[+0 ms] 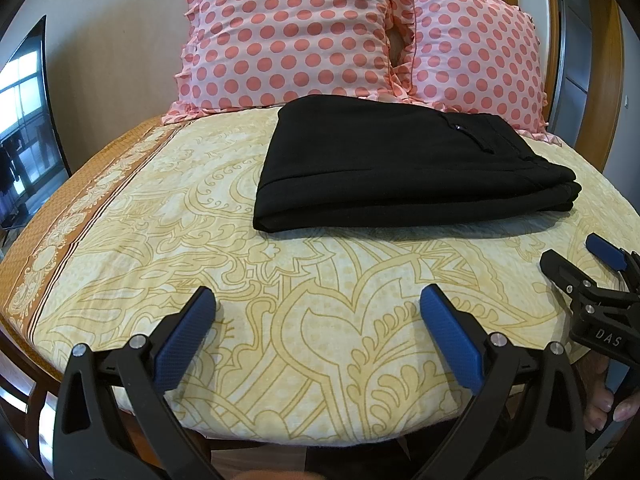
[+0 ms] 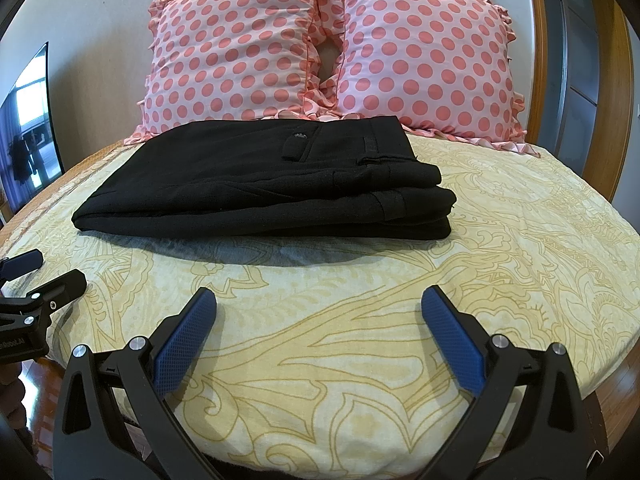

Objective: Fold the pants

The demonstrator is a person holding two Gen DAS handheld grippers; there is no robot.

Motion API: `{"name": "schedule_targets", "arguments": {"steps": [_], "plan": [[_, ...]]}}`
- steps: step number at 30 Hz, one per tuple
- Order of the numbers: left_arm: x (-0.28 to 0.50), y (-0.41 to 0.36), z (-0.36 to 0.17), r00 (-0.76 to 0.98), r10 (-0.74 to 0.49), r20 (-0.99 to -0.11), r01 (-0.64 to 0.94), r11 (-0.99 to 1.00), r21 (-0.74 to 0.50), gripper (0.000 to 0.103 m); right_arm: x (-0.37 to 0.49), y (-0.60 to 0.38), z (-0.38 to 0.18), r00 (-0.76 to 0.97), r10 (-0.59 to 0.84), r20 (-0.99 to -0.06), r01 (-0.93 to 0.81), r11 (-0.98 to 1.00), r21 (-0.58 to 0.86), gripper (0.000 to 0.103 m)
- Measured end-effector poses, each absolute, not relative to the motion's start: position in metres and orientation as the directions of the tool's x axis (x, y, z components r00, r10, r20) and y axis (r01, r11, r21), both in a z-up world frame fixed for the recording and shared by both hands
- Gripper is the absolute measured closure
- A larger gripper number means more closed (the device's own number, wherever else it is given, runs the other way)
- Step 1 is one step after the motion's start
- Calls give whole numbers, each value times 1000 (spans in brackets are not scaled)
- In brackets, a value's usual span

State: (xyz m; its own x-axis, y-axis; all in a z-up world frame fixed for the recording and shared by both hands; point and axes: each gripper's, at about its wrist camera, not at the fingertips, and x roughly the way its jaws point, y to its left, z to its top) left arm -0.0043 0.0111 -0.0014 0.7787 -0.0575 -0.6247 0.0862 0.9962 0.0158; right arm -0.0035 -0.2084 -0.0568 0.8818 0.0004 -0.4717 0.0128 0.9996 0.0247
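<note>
Nearest the cameras, the left gripper point(image 1: 318, 300) and right gripper point(image 2: 320, 300) hovered over the bed's near edge, each with jaws spread wide and holding nothing. White letters "DAS" showed on the right gripper's black body in the left wrist view. Farther on, the black pants point(image 2: 260, 184) lay folded in a stack on the yellow patterned bedspread point(image 2: 500, 248). Behind them leaned 2 pink polka-dot pillows point(image 2: 240, 52).
</note>
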Motion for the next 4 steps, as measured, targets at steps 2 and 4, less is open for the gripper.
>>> {"name": "schedule_targets", "arguments": {"steps": [2,4], "plan": [[-4,11,-1,782,-57,-621,85,996,16,2,-4,-204,-57,882,0,-471,13,1000,24,1],[-4,11,-1,784,-56,-618,84,996,17,2,-4,-204,-58,882,0,-471,13,1000,24,1]]}}
